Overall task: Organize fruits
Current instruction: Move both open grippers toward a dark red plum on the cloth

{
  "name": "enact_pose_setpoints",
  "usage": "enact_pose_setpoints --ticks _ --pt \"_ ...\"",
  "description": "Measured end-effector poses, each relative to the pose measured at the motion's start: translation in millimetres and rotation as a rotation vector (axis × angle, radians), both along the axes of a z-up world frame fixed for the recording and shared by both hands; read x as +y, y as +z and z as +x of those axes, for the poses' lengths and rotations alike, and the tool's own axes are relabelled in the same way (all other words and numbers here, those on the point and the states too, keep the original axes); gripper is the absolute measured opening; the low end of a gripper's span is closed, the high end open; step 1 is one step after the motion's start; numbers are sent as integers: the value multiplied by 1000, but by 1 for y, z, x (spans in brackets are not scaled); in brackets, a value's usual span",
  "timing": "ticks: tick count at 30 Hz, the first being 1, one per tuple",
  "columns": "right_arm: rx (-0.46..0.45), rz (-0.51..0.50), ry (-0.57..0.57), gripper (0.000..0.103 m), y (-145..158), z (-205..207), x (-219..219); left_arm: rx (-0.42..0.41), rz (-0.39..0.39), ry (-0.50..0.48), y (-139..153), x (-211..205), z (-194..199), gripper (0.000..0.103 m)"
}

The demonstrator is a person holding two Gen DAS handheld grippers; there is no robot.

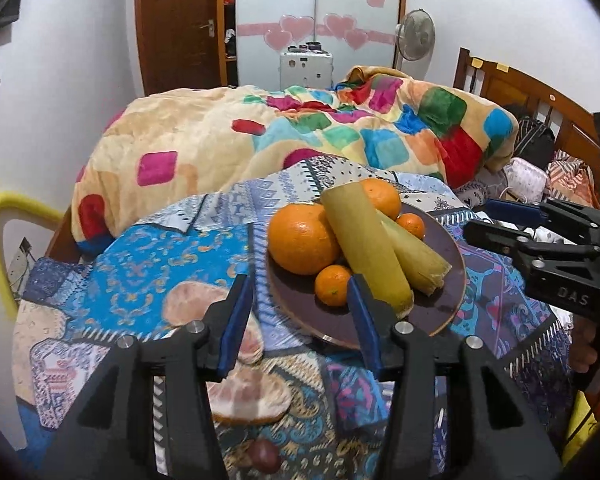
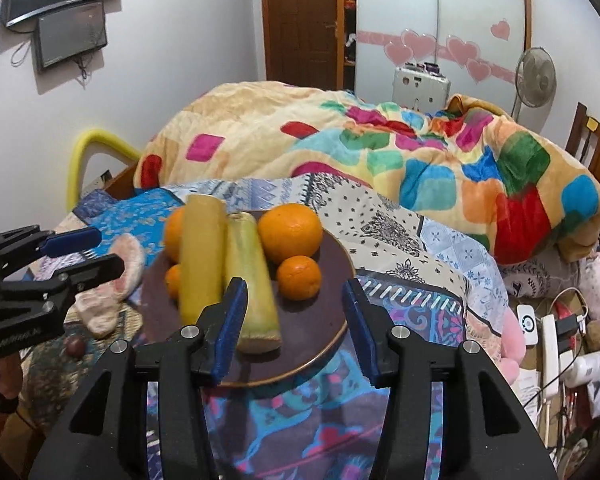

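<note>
From the left wrist we see a dark round plate (image 1: 440, 312) on the patterned bed cloth (image 1: 180, 248). It holds two big oranges (image 1: 302, 240), two small ones (image 1: 332, 285) and two long yellow-green stalks (image 1: 364, 244). Our left gripper (image 1: 300, 316) has its fingers apart with nothing in them. From the right wrist, the same plate (image 2: 332, 280) sits in front of our right gripper (image 2: 296, 320), also open and empty, near a stalk (image 2: 252, 280).
</note>
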State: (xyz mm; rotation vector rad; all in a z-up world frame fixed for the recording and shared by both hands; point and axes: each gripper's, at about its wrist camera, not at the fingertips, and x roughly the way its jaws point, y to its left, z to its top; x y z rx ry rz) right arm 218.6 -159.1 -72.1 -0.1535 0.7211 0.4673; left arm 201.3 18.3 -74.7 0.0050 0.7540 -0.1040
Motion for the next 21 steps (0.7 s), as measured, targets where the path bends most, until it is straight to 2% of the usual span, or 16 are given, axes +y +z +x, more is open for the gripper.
enact_pose_setpoints --ticks 8,21 --pt "-19 30 35 48 9 -33 5 40 19 47 -8 23 -29 53" --pt "23 15 73 49 -15 -62 12 145 4 52 -55 35 -63 53"
